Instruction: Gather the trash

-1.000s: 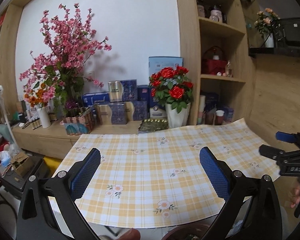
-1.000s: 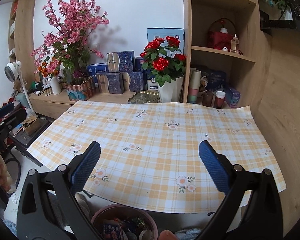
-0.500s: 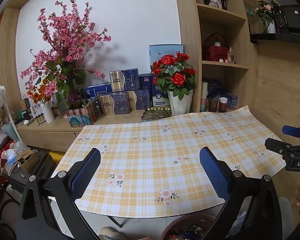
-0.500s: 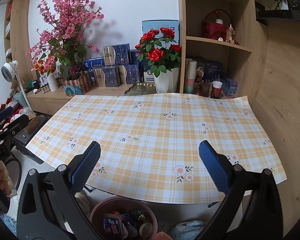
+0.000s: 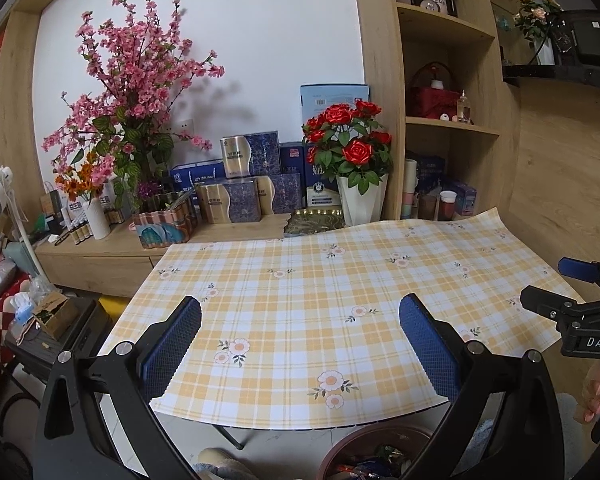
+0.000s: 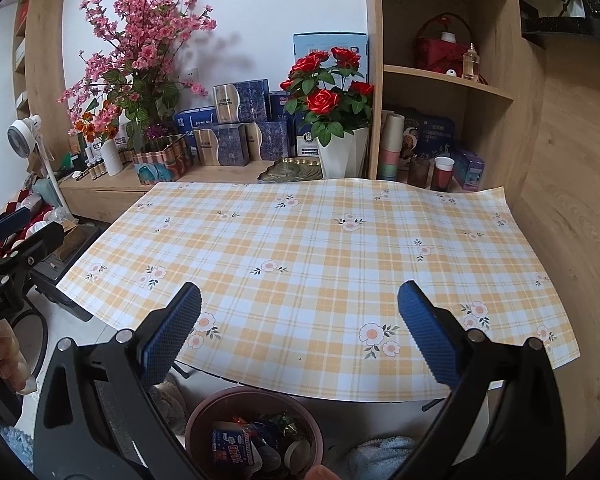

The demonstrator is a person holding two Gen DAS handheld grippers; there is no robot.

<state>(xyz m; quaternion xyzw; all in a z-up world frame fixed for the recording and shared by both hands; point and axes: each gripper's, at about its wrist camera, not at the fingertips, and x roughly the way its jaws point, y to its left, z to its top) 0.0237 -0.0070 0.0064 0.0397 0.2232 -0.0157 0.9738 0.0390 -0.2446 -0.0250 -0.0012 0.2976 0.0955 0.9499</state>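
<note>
With both tools held back from the table edge, the left gripper and the right gripper each stand spread wide with nothing between the blue pads. Directly below the right one sits the bin, a brownish round tub on the floor just under the near edge of the table; inside it lies the trash, a blue carton, crumpled wrappers and what looks like a tape roll. The left view catches only the bin's rim at its bottom edge.

Beyond the fingers, the cloth, yellow plaid with small flowers, covers the table and shows no litter anywhere on it. By that, the collecting looks finished or nearly so.

To do this step well, I would sweep both cameras slowly over the cloth's corners and the floor around the bin before stopping, since a small scrap could hide against the flower print. The jaws are best kept apart and clear of the cloth's overhanging edge, which curls and could snag.

Farther back, the roses in a white vase, boxes and shelf are decor, not trash; leave them.
</note>
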